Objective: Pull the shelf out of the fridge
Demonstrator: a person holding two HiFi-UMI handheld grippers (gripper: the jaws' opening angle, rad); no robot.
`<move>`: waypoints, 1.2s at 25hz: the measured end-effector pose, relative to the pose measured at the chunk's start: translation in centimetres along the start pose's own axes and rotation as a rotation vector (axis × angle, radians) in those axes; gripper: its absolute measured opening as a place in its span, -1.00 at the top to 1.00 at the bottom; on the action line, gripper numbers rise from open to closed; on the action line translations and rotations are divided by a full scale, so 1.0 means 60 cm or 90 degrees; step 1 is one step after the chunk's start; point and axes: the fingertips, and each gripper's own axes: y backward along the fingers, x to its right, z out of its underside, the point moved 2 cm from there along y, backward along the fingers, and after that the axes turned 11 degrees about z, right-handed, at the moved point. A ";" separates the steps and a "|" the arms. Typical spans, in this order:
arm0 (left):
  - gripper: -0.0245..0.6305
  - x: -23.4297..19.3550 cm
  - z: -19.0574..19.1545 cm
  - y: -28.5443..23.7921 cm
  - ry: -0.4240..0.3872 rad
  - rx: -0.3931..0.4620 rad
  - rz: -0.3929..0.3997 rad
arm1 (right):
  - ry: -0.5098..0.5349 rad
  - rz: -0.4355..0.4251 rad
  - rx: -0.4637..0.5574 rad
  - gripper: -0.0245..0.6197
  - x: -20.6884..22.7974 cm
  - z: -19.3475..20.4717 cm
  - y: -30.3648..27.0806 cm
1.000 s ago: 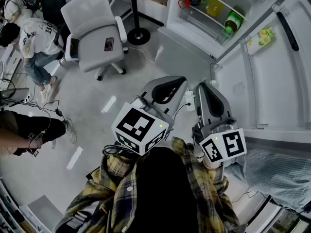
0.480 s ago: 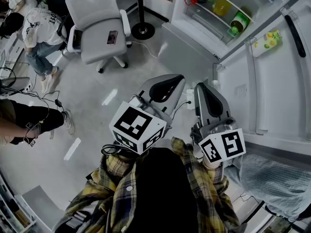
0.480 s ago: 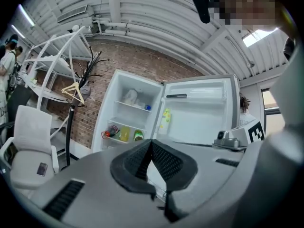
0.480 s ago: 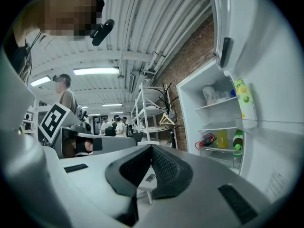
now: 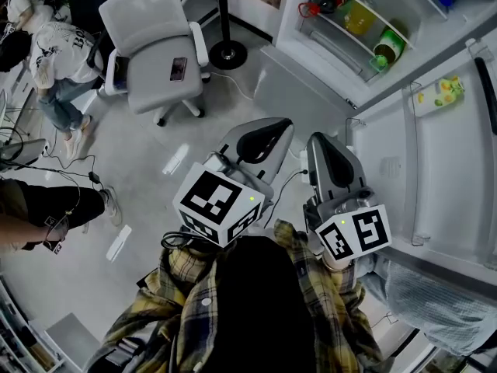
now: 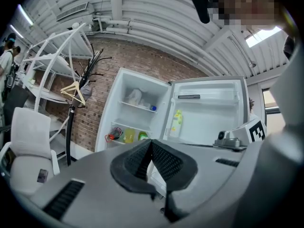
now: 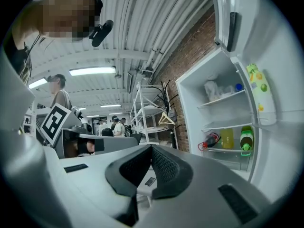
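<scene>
A: Claws?
B: Left claw [image 5: 268, 134] pressed together, empty. Right claw [image 5: 322, 150] same. Side by side, frame centre.
A: Shelf?
B: Shelf [image 5: 335, 39] with bottles [image 5: 359, 15] inside the open fridge [image 5: 289, 6], upper right, well apart from both claws.
</scene>
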 end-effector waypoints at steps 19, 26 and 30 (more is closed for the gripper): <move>0.92 -0.254 -0.081 -0.063 -0.020 -0.043 0.099 | -0.031 0.131 0.033 0.87 0.033 -0.036 -0.246; 0.92 -0.302 -0.085 -0.084 -0.009 -0.054 0.140 | -0.039 0.185 0.023 0.87 0.046 -0.028 -0.279; 0.92 -0.318 -0.083 -0.116 0.007 -0.061 0.158 | -0.047 0.206 0.008 0.87 0.070 -0.025 -0.293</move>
